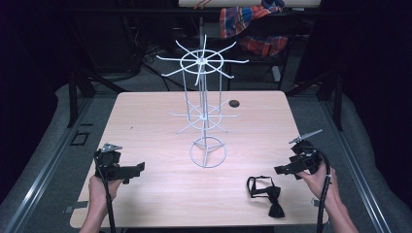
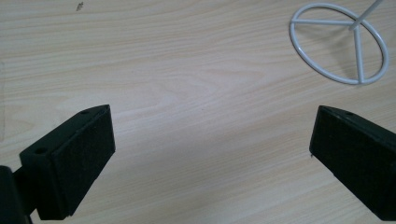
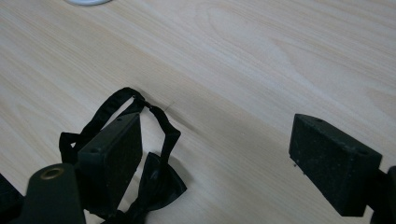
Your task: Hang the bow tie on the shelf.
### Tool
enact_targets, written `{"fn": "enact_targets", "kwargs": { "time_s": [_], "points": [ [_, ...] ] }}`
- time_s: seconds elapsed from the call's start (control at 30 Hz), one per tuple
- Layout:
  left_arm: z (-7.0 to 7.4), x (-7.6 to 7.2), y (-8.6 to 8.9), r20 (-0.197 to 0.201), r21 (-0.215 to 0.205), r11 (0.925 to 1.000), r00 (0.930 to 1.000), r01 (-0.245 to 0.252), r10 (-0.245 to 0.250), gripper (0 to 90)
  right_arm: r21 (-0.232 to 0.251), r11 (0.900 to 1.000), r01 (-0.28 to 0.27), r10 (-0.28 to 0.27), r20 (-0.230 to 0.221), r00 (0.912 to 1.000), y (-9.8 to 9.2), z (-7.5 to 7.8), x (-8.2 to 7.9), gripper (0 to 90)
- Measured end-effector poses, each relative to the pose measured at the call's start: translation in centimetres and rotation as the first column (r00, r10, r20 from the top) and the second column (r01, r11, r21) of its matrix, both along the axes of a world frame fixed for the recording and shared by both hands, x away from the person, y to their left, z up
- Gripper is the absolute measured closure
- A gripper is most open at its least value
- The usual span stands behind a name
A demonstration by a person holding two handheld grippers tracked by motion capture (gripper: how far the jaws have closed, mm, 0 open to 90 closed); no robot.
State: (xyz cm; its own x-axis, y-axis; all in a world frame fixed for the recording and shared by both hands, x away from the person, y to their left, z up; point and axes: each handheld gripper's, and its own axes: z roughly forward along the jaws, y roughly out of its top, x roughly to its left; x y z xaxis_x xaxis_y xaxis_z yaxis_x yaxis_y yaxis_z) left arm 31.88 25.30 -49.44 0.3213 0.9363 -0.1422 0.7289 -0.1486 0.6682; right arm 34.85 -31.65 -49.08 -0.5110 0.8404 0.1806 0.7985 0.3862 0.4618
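Black bow tie (image 1: 268, 192), strap looped, flat on wooden table (image 1: 160, 194) near right gripper (image 1: 284, 168). White wire rack (image 1: 204, 97) upright mid-table. Left gripper (image 1: 137, 169) and right: jaws wide apart, empty.

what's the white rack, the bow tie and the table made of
Rack: thin rods with a smooth white coating, probably painted metal wire. Bow tie: soft black fabric, its strap limp and looped. Table: pale wood grain, matte; solid wood or laminate, cannot tell.

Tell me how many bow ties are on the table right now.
1. The black bow tie lies flat on the table at its near right, just in front of the right tongs, strap looped beside it. None looks hidden.
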Motion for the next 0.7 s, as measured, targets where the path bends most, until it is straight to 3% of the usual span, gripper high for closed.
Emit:
{"fn": "enact_targets", "kwargs": {
  "time_s": [0.4,0.7],
  "points": [
    [0.00,0.11,-0.33,0.005,0.015,0.9998,0.9999,0.017,-0.017,0.2,0.024,1.000,0.006,-0.006,-0.010,0.9999,-0.03,0.00,-0.10,14.8],
    [-0.06,0.08,-0.35,0.001,-0.001,0.9994,0.9994,0.034,-0.034,0.1,0.003,1.000,-0.017,0.017,-0.021,0.9996,0.64,-0.10,0.03,14.2]
  ]
}}
